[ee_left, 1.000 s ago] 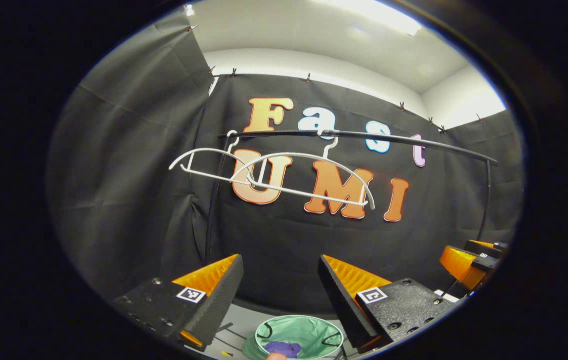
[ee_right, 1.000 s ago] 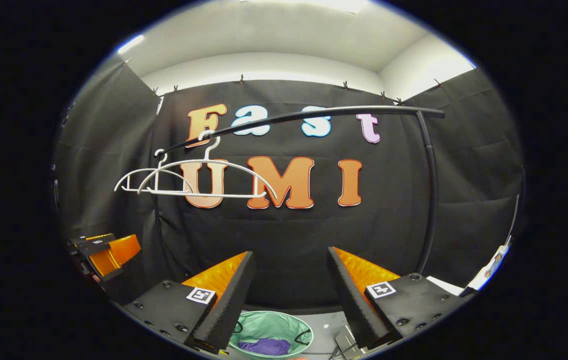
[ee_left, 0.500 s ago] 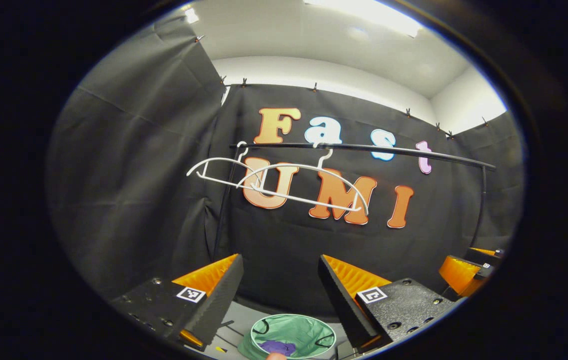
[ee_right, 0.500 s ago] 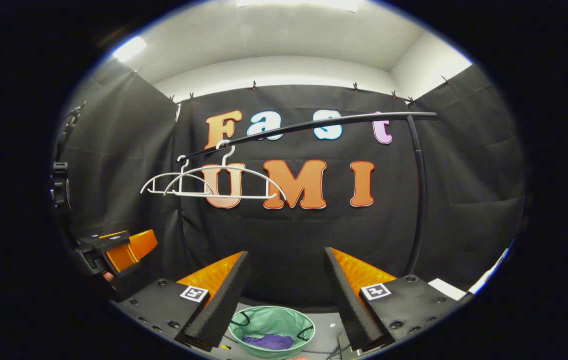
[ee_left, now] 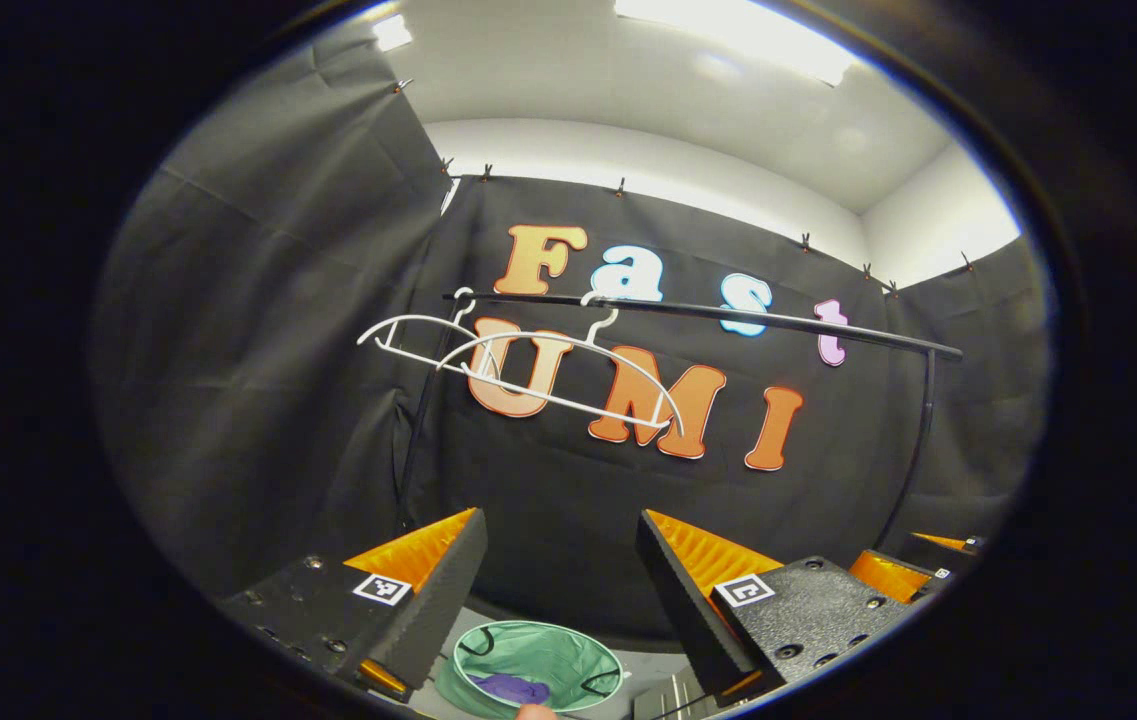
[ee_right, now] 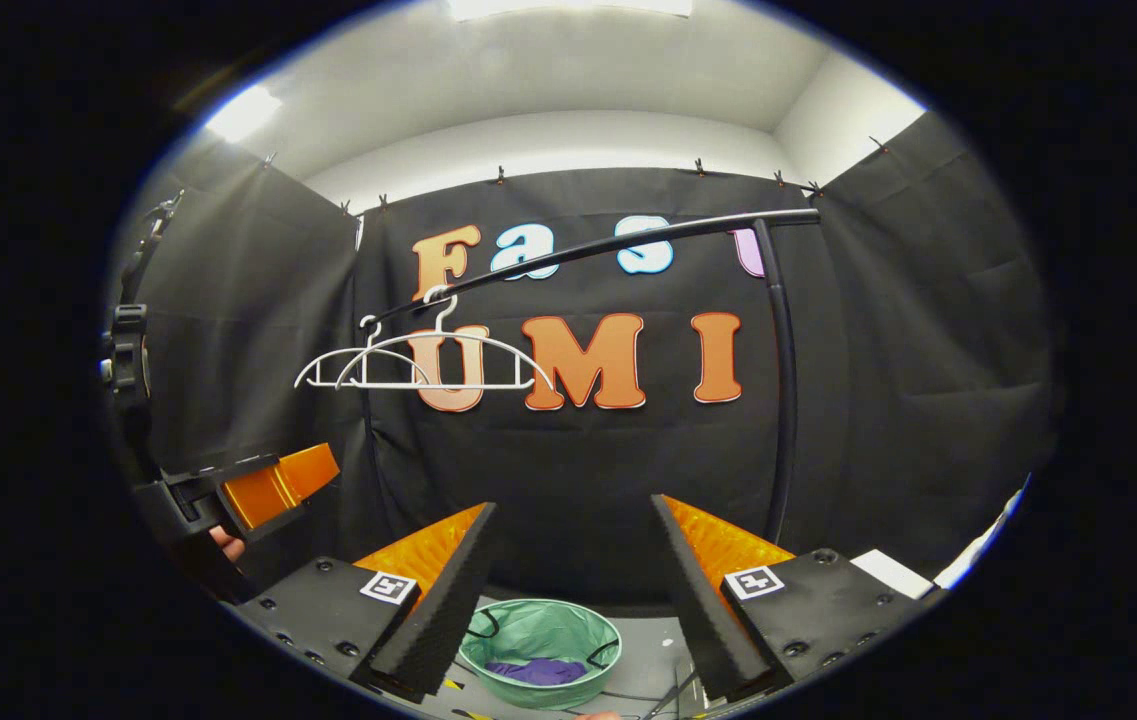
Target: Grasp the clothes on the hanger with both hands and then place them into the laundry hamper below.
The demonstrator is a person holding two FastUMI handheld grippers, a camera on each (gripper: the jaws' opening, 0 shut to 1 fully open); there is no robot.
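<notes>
Low in the left gripper view: left gripper (ee_left: 558,520), spread wide, nothing between the fingers. Same low in the right gripper view for right gripper (ee_right: 573,502): wide apart, empty.

Just below and between the fingers, at the bottom edge of both views: green laundry hamper (ee_left: 568,655), with the purple garment (ee_left: 513,688) lying inside it. Higher, in the middle left of the frame: two bare white hangers (ee_left: 553,395) hooked on the black rail (ee_left: 728,312), no cloth on either.

Compared with a second ago:
- Hamper slid left in the left gripper view and drawn a little smaller; in the right gripper view sitting higher, with more of its bowl on show.
- Hangers and rail shifted left in the left gripper view and shrunk in both.
- Rail's upright post moved in from the right toward the frame's middle in the right gripper view.

Judged from that: both grippers backing off and turning after letting go. Garment down in the hamper, hangers stripped, so task seemingly done, with only the retreat left.

Differences between views:
- Right gripper view: left gripper from the side at middle left, with part of the hand (ee_right: 223,545) holding it.
- Left gripper view: a mere sliver of the right gripper at lower right, no hand; also a longer stretch of rail running to the right.
</notes>
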